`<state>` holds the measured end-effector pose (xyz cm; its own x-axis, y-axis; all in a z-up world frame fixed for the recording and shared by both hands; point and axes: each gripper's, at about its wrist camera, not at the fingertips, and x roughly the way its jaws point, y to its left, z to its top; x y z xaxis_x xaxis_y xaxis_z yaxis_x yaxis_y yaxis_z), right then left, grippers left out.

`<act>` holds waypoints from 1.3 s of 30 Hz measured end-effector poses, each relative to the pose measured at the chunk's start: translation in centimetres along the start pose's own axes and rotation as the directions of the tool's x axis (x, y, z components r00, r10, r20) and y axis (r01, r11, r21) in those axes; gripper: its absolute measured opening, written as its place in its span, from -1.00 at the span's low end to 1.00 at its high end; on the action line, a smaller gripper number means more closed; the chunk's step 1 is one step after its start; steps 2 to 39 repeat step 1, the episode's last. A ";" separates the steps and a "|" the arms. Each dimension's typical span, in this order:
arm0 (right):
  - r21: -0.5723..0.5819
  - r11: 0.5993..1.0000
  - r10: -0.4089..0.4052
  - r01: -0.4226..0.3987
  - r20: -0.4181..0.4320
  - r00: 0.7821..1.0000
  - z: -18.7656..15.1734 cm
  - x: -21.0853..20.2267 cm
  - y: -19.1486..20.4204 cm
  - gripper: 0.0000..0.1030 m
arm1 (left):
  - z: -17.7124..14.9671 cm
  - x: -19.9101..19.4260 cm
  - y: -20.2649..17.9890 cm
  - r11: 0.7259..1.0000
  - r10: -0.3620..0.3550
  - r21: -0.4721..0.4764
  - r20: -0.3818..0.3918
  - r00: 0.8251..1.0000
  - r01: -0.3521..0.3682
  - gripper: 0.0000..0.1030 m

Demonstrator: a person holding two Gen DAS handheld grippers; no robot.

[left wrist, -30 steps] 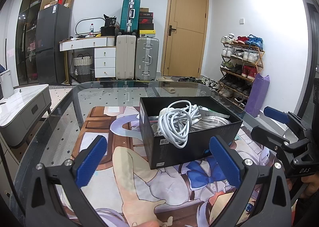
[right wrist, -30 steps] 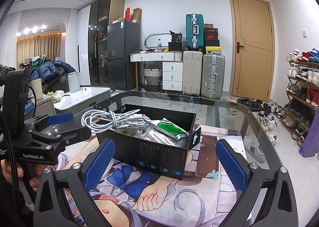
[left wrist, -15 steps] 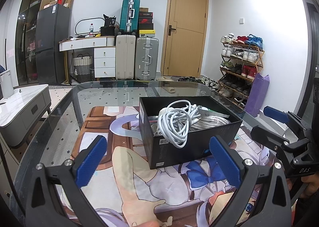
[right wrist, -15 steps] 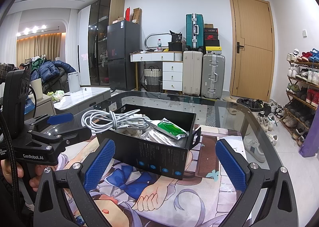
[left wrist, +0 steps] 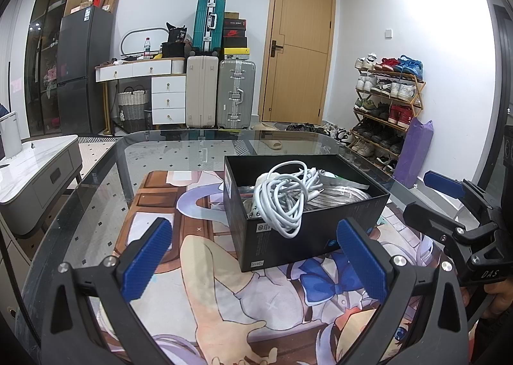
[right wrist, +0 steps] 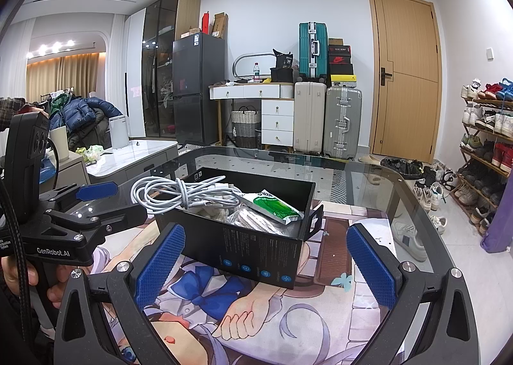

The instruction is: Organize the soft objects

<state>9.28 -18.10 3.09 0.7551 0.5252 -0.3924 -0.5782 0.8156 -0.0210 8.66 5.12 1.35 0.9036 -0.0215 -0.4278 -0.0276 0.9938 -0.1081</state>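
A black cardboard box [left wrist: 307, 236] [right wrist: 256, 253] stands on the printed mat on the glass table. A coiled white cable [left wrist: 285, 198] [right wrist: 179, 193] lies in it and hangs over its rim. A green and white packet [right wrist: 272, 206] and clear plastic bags [right wrist: 253, 220] lie beside the cable. My left gripper [left wrist: 253, 262] is open and empty, just short of the box; it also shows in the right wrist view [right wrist: 105, 201]. My right gripper [right wrist: 266, 265] is open and empty, in front of the box; it also shows in the left wrist view [left wrist: 429, 195].
The glass table [left wrist: 105, 172] carries an anime-print mat [left wrist: 224, 294]. A grey side cabinet [left wrist: 35, 172] stands to the left. Suitcases [left wrist: 221, 92], a white dresser [left wrist: 154, 83], a door and a shoe rack [left wrist: 388, 102] line the far walls.
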 end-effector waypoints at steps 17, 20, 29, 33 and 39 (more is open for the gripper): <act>0.000 1.000 0.000 0.000 0.001 1.000 0.0 0.0 0.1 0.99 | 0.0 0.0 0.0 1.000 0.000 0.000 -0.001 1.000 0.000 1.00; 0.000 1.000 0.000 0.000 0.001 1.000 0.0 0.0 0.1 0.99 | 0.0 0.0 0.0 1.000 0.000 0.000 -0.001 1.000 0.000 1.00; 0.000 1.000 0.000 0.000 0.001 1.000 0.0 0.0 0.1 0.99 | 0.0 0.0 0.0 1.000 0.000 0.000 -0.001 1.000 0.000 1.00; 0.000 1.000 0.000 0.000 0.001 1.000 0.0 0.0 0.1 0.99 | 0.0 0.0 0.0 1.000 0.000 0.000 -0.001 1.000 0.000 1.00; 0.000 1.000 0.000 0.000 0.001 1.000 0.0 0.0 0.1 0.99 | 0.0 0.0 0.0 1.000 0.000 0.000 -0.001 1.000 0.000 1.00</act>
